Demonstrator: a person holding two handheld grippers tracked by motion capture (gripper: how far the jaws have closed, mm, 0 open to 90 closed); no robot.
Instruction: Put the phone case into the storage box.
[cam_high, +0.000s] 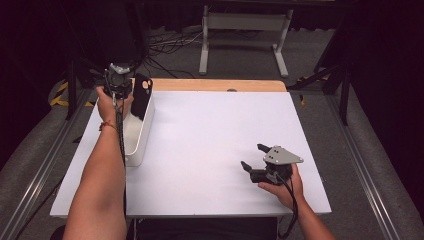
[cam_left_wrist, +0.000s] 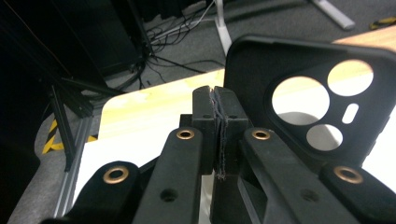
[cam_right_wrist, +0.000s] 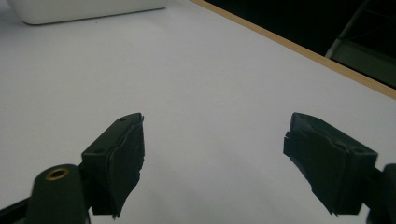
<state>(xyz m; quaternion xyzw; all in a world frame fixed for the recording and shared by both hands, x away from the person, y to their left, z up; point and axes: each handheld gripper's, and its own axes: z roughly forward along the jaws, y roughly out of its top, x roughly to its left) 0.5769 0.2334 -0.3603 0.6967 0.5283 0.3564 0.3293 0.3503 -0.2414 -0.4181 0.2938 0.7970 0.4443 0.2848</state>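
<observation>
Over the far left corner of the counter (cam_high: 210, 130), I have the left tongs (cam_high: 118, 80) pressed together, pad against pad. Whether they pinch the edge of the case (cam_high: 141, 96) I can't quite tell: from the left gripper view the case (cam_left_wrist: 299, 93) stands just beside the closed pads, its camera holes facing me, and nothing shows between them. From above, the case stands upright at the far end of the bin (cam_high: 137, 132), leaning on or over its rim.

Near the front right corner, the right tongs (cam_high: 252, 161) rest on the counter, spread apart and empty.

My worry is the case. If the left tongs hold only a sliver of it, or none, it could tip and fall outside the bin, or slide down the wall and land crooked. A nudge from the tongs would be enough.

The high view gives me both hands and the bin's place along the left edge; it hides the pads. The left gripper view shows the pads meeting and the case's cut-outs. The right gripper view shows bare counter between the open tongs (cam_right_wrist: 212, 158), with the bin's corner (cam_right_wrist: 84, 11) far off.
</observation>
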